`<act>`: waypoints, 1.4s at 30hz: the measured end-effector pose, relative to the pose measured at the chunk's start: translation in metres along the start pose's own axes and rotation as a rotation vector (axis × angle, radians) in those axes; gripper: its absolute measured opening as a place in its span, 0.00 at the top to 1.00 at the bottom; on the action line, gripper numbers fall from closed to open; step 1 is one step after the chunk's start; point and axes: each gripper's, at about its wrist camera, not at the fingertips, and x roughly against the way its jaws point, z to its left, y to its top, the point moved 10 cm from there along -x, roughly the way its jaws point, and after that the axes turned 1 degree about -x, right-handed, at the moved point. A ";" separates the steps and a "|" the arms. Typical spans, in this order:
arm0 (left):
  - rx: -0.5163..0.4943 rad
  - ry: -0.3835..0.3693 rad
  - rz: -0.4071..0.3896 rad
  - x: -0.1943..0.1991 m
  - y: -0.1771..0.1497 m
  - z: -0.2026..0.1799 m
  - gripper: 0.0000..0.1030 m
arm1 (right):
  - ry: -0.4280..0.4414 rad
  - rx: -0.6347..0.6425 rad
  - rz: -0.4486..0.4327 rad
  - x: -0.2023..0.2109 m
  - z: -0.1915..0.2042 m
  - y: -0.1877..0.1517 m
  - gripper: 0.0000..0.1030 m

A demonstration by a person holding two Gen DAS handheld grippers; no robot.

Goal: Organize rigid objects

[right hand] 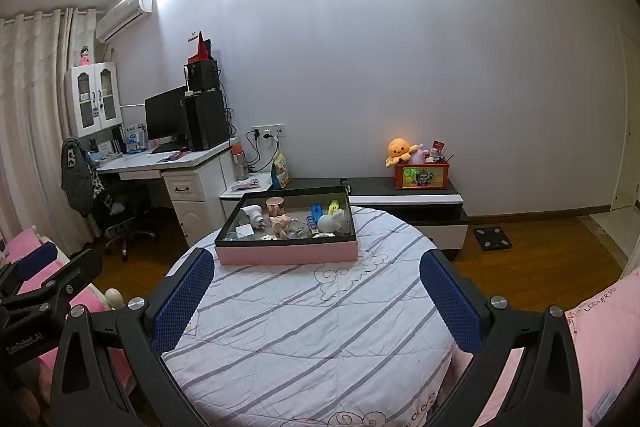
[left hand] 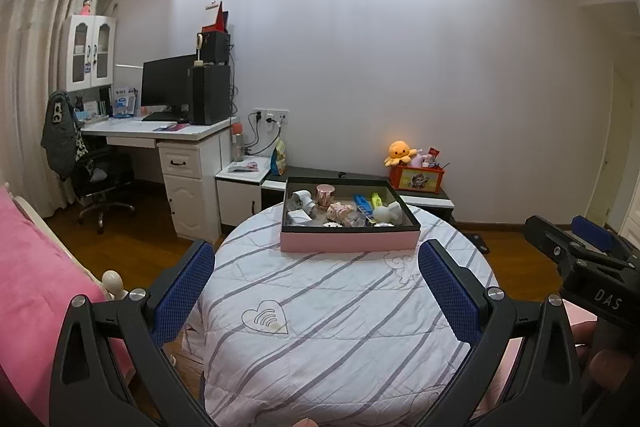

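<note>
A shallow pink box with a dark rim stands at the far edge of a round table covered in a striped white quilt. It also shows in the right wrist view. Inside lie several small objects: a rose-gold cup, a white plug adapter, a blue item, a yellow-green item, a white round figure. My left gripper is open and empty, well short of the box. My right gripper is open and empty, also near the box's front.
A low black-and-white cabinet stands behind the table with an orange toy box and an orange plush. A white desk with a monitor and an office chair stand left. Pink bedding lies left and right.
</note>
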 end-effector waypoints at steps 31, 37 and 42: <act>0.030 0.021 0.040 -0.004 -0.004 0.008 0.00 | -0.008 0.018 0.015 -0.001 0.004 -0.004 0.00; -0.007 0.042 0.034 -0.006 -0.002 0.006 0.00 | -0.009 0.024 0.022 -0.003 0.005 -0.004 0.00; -0.008 0.024 0.019 -0.004 0.001 0.003 0.00 | -0.010 0.025 0.022 -0.004 0.006 -0.003 0.00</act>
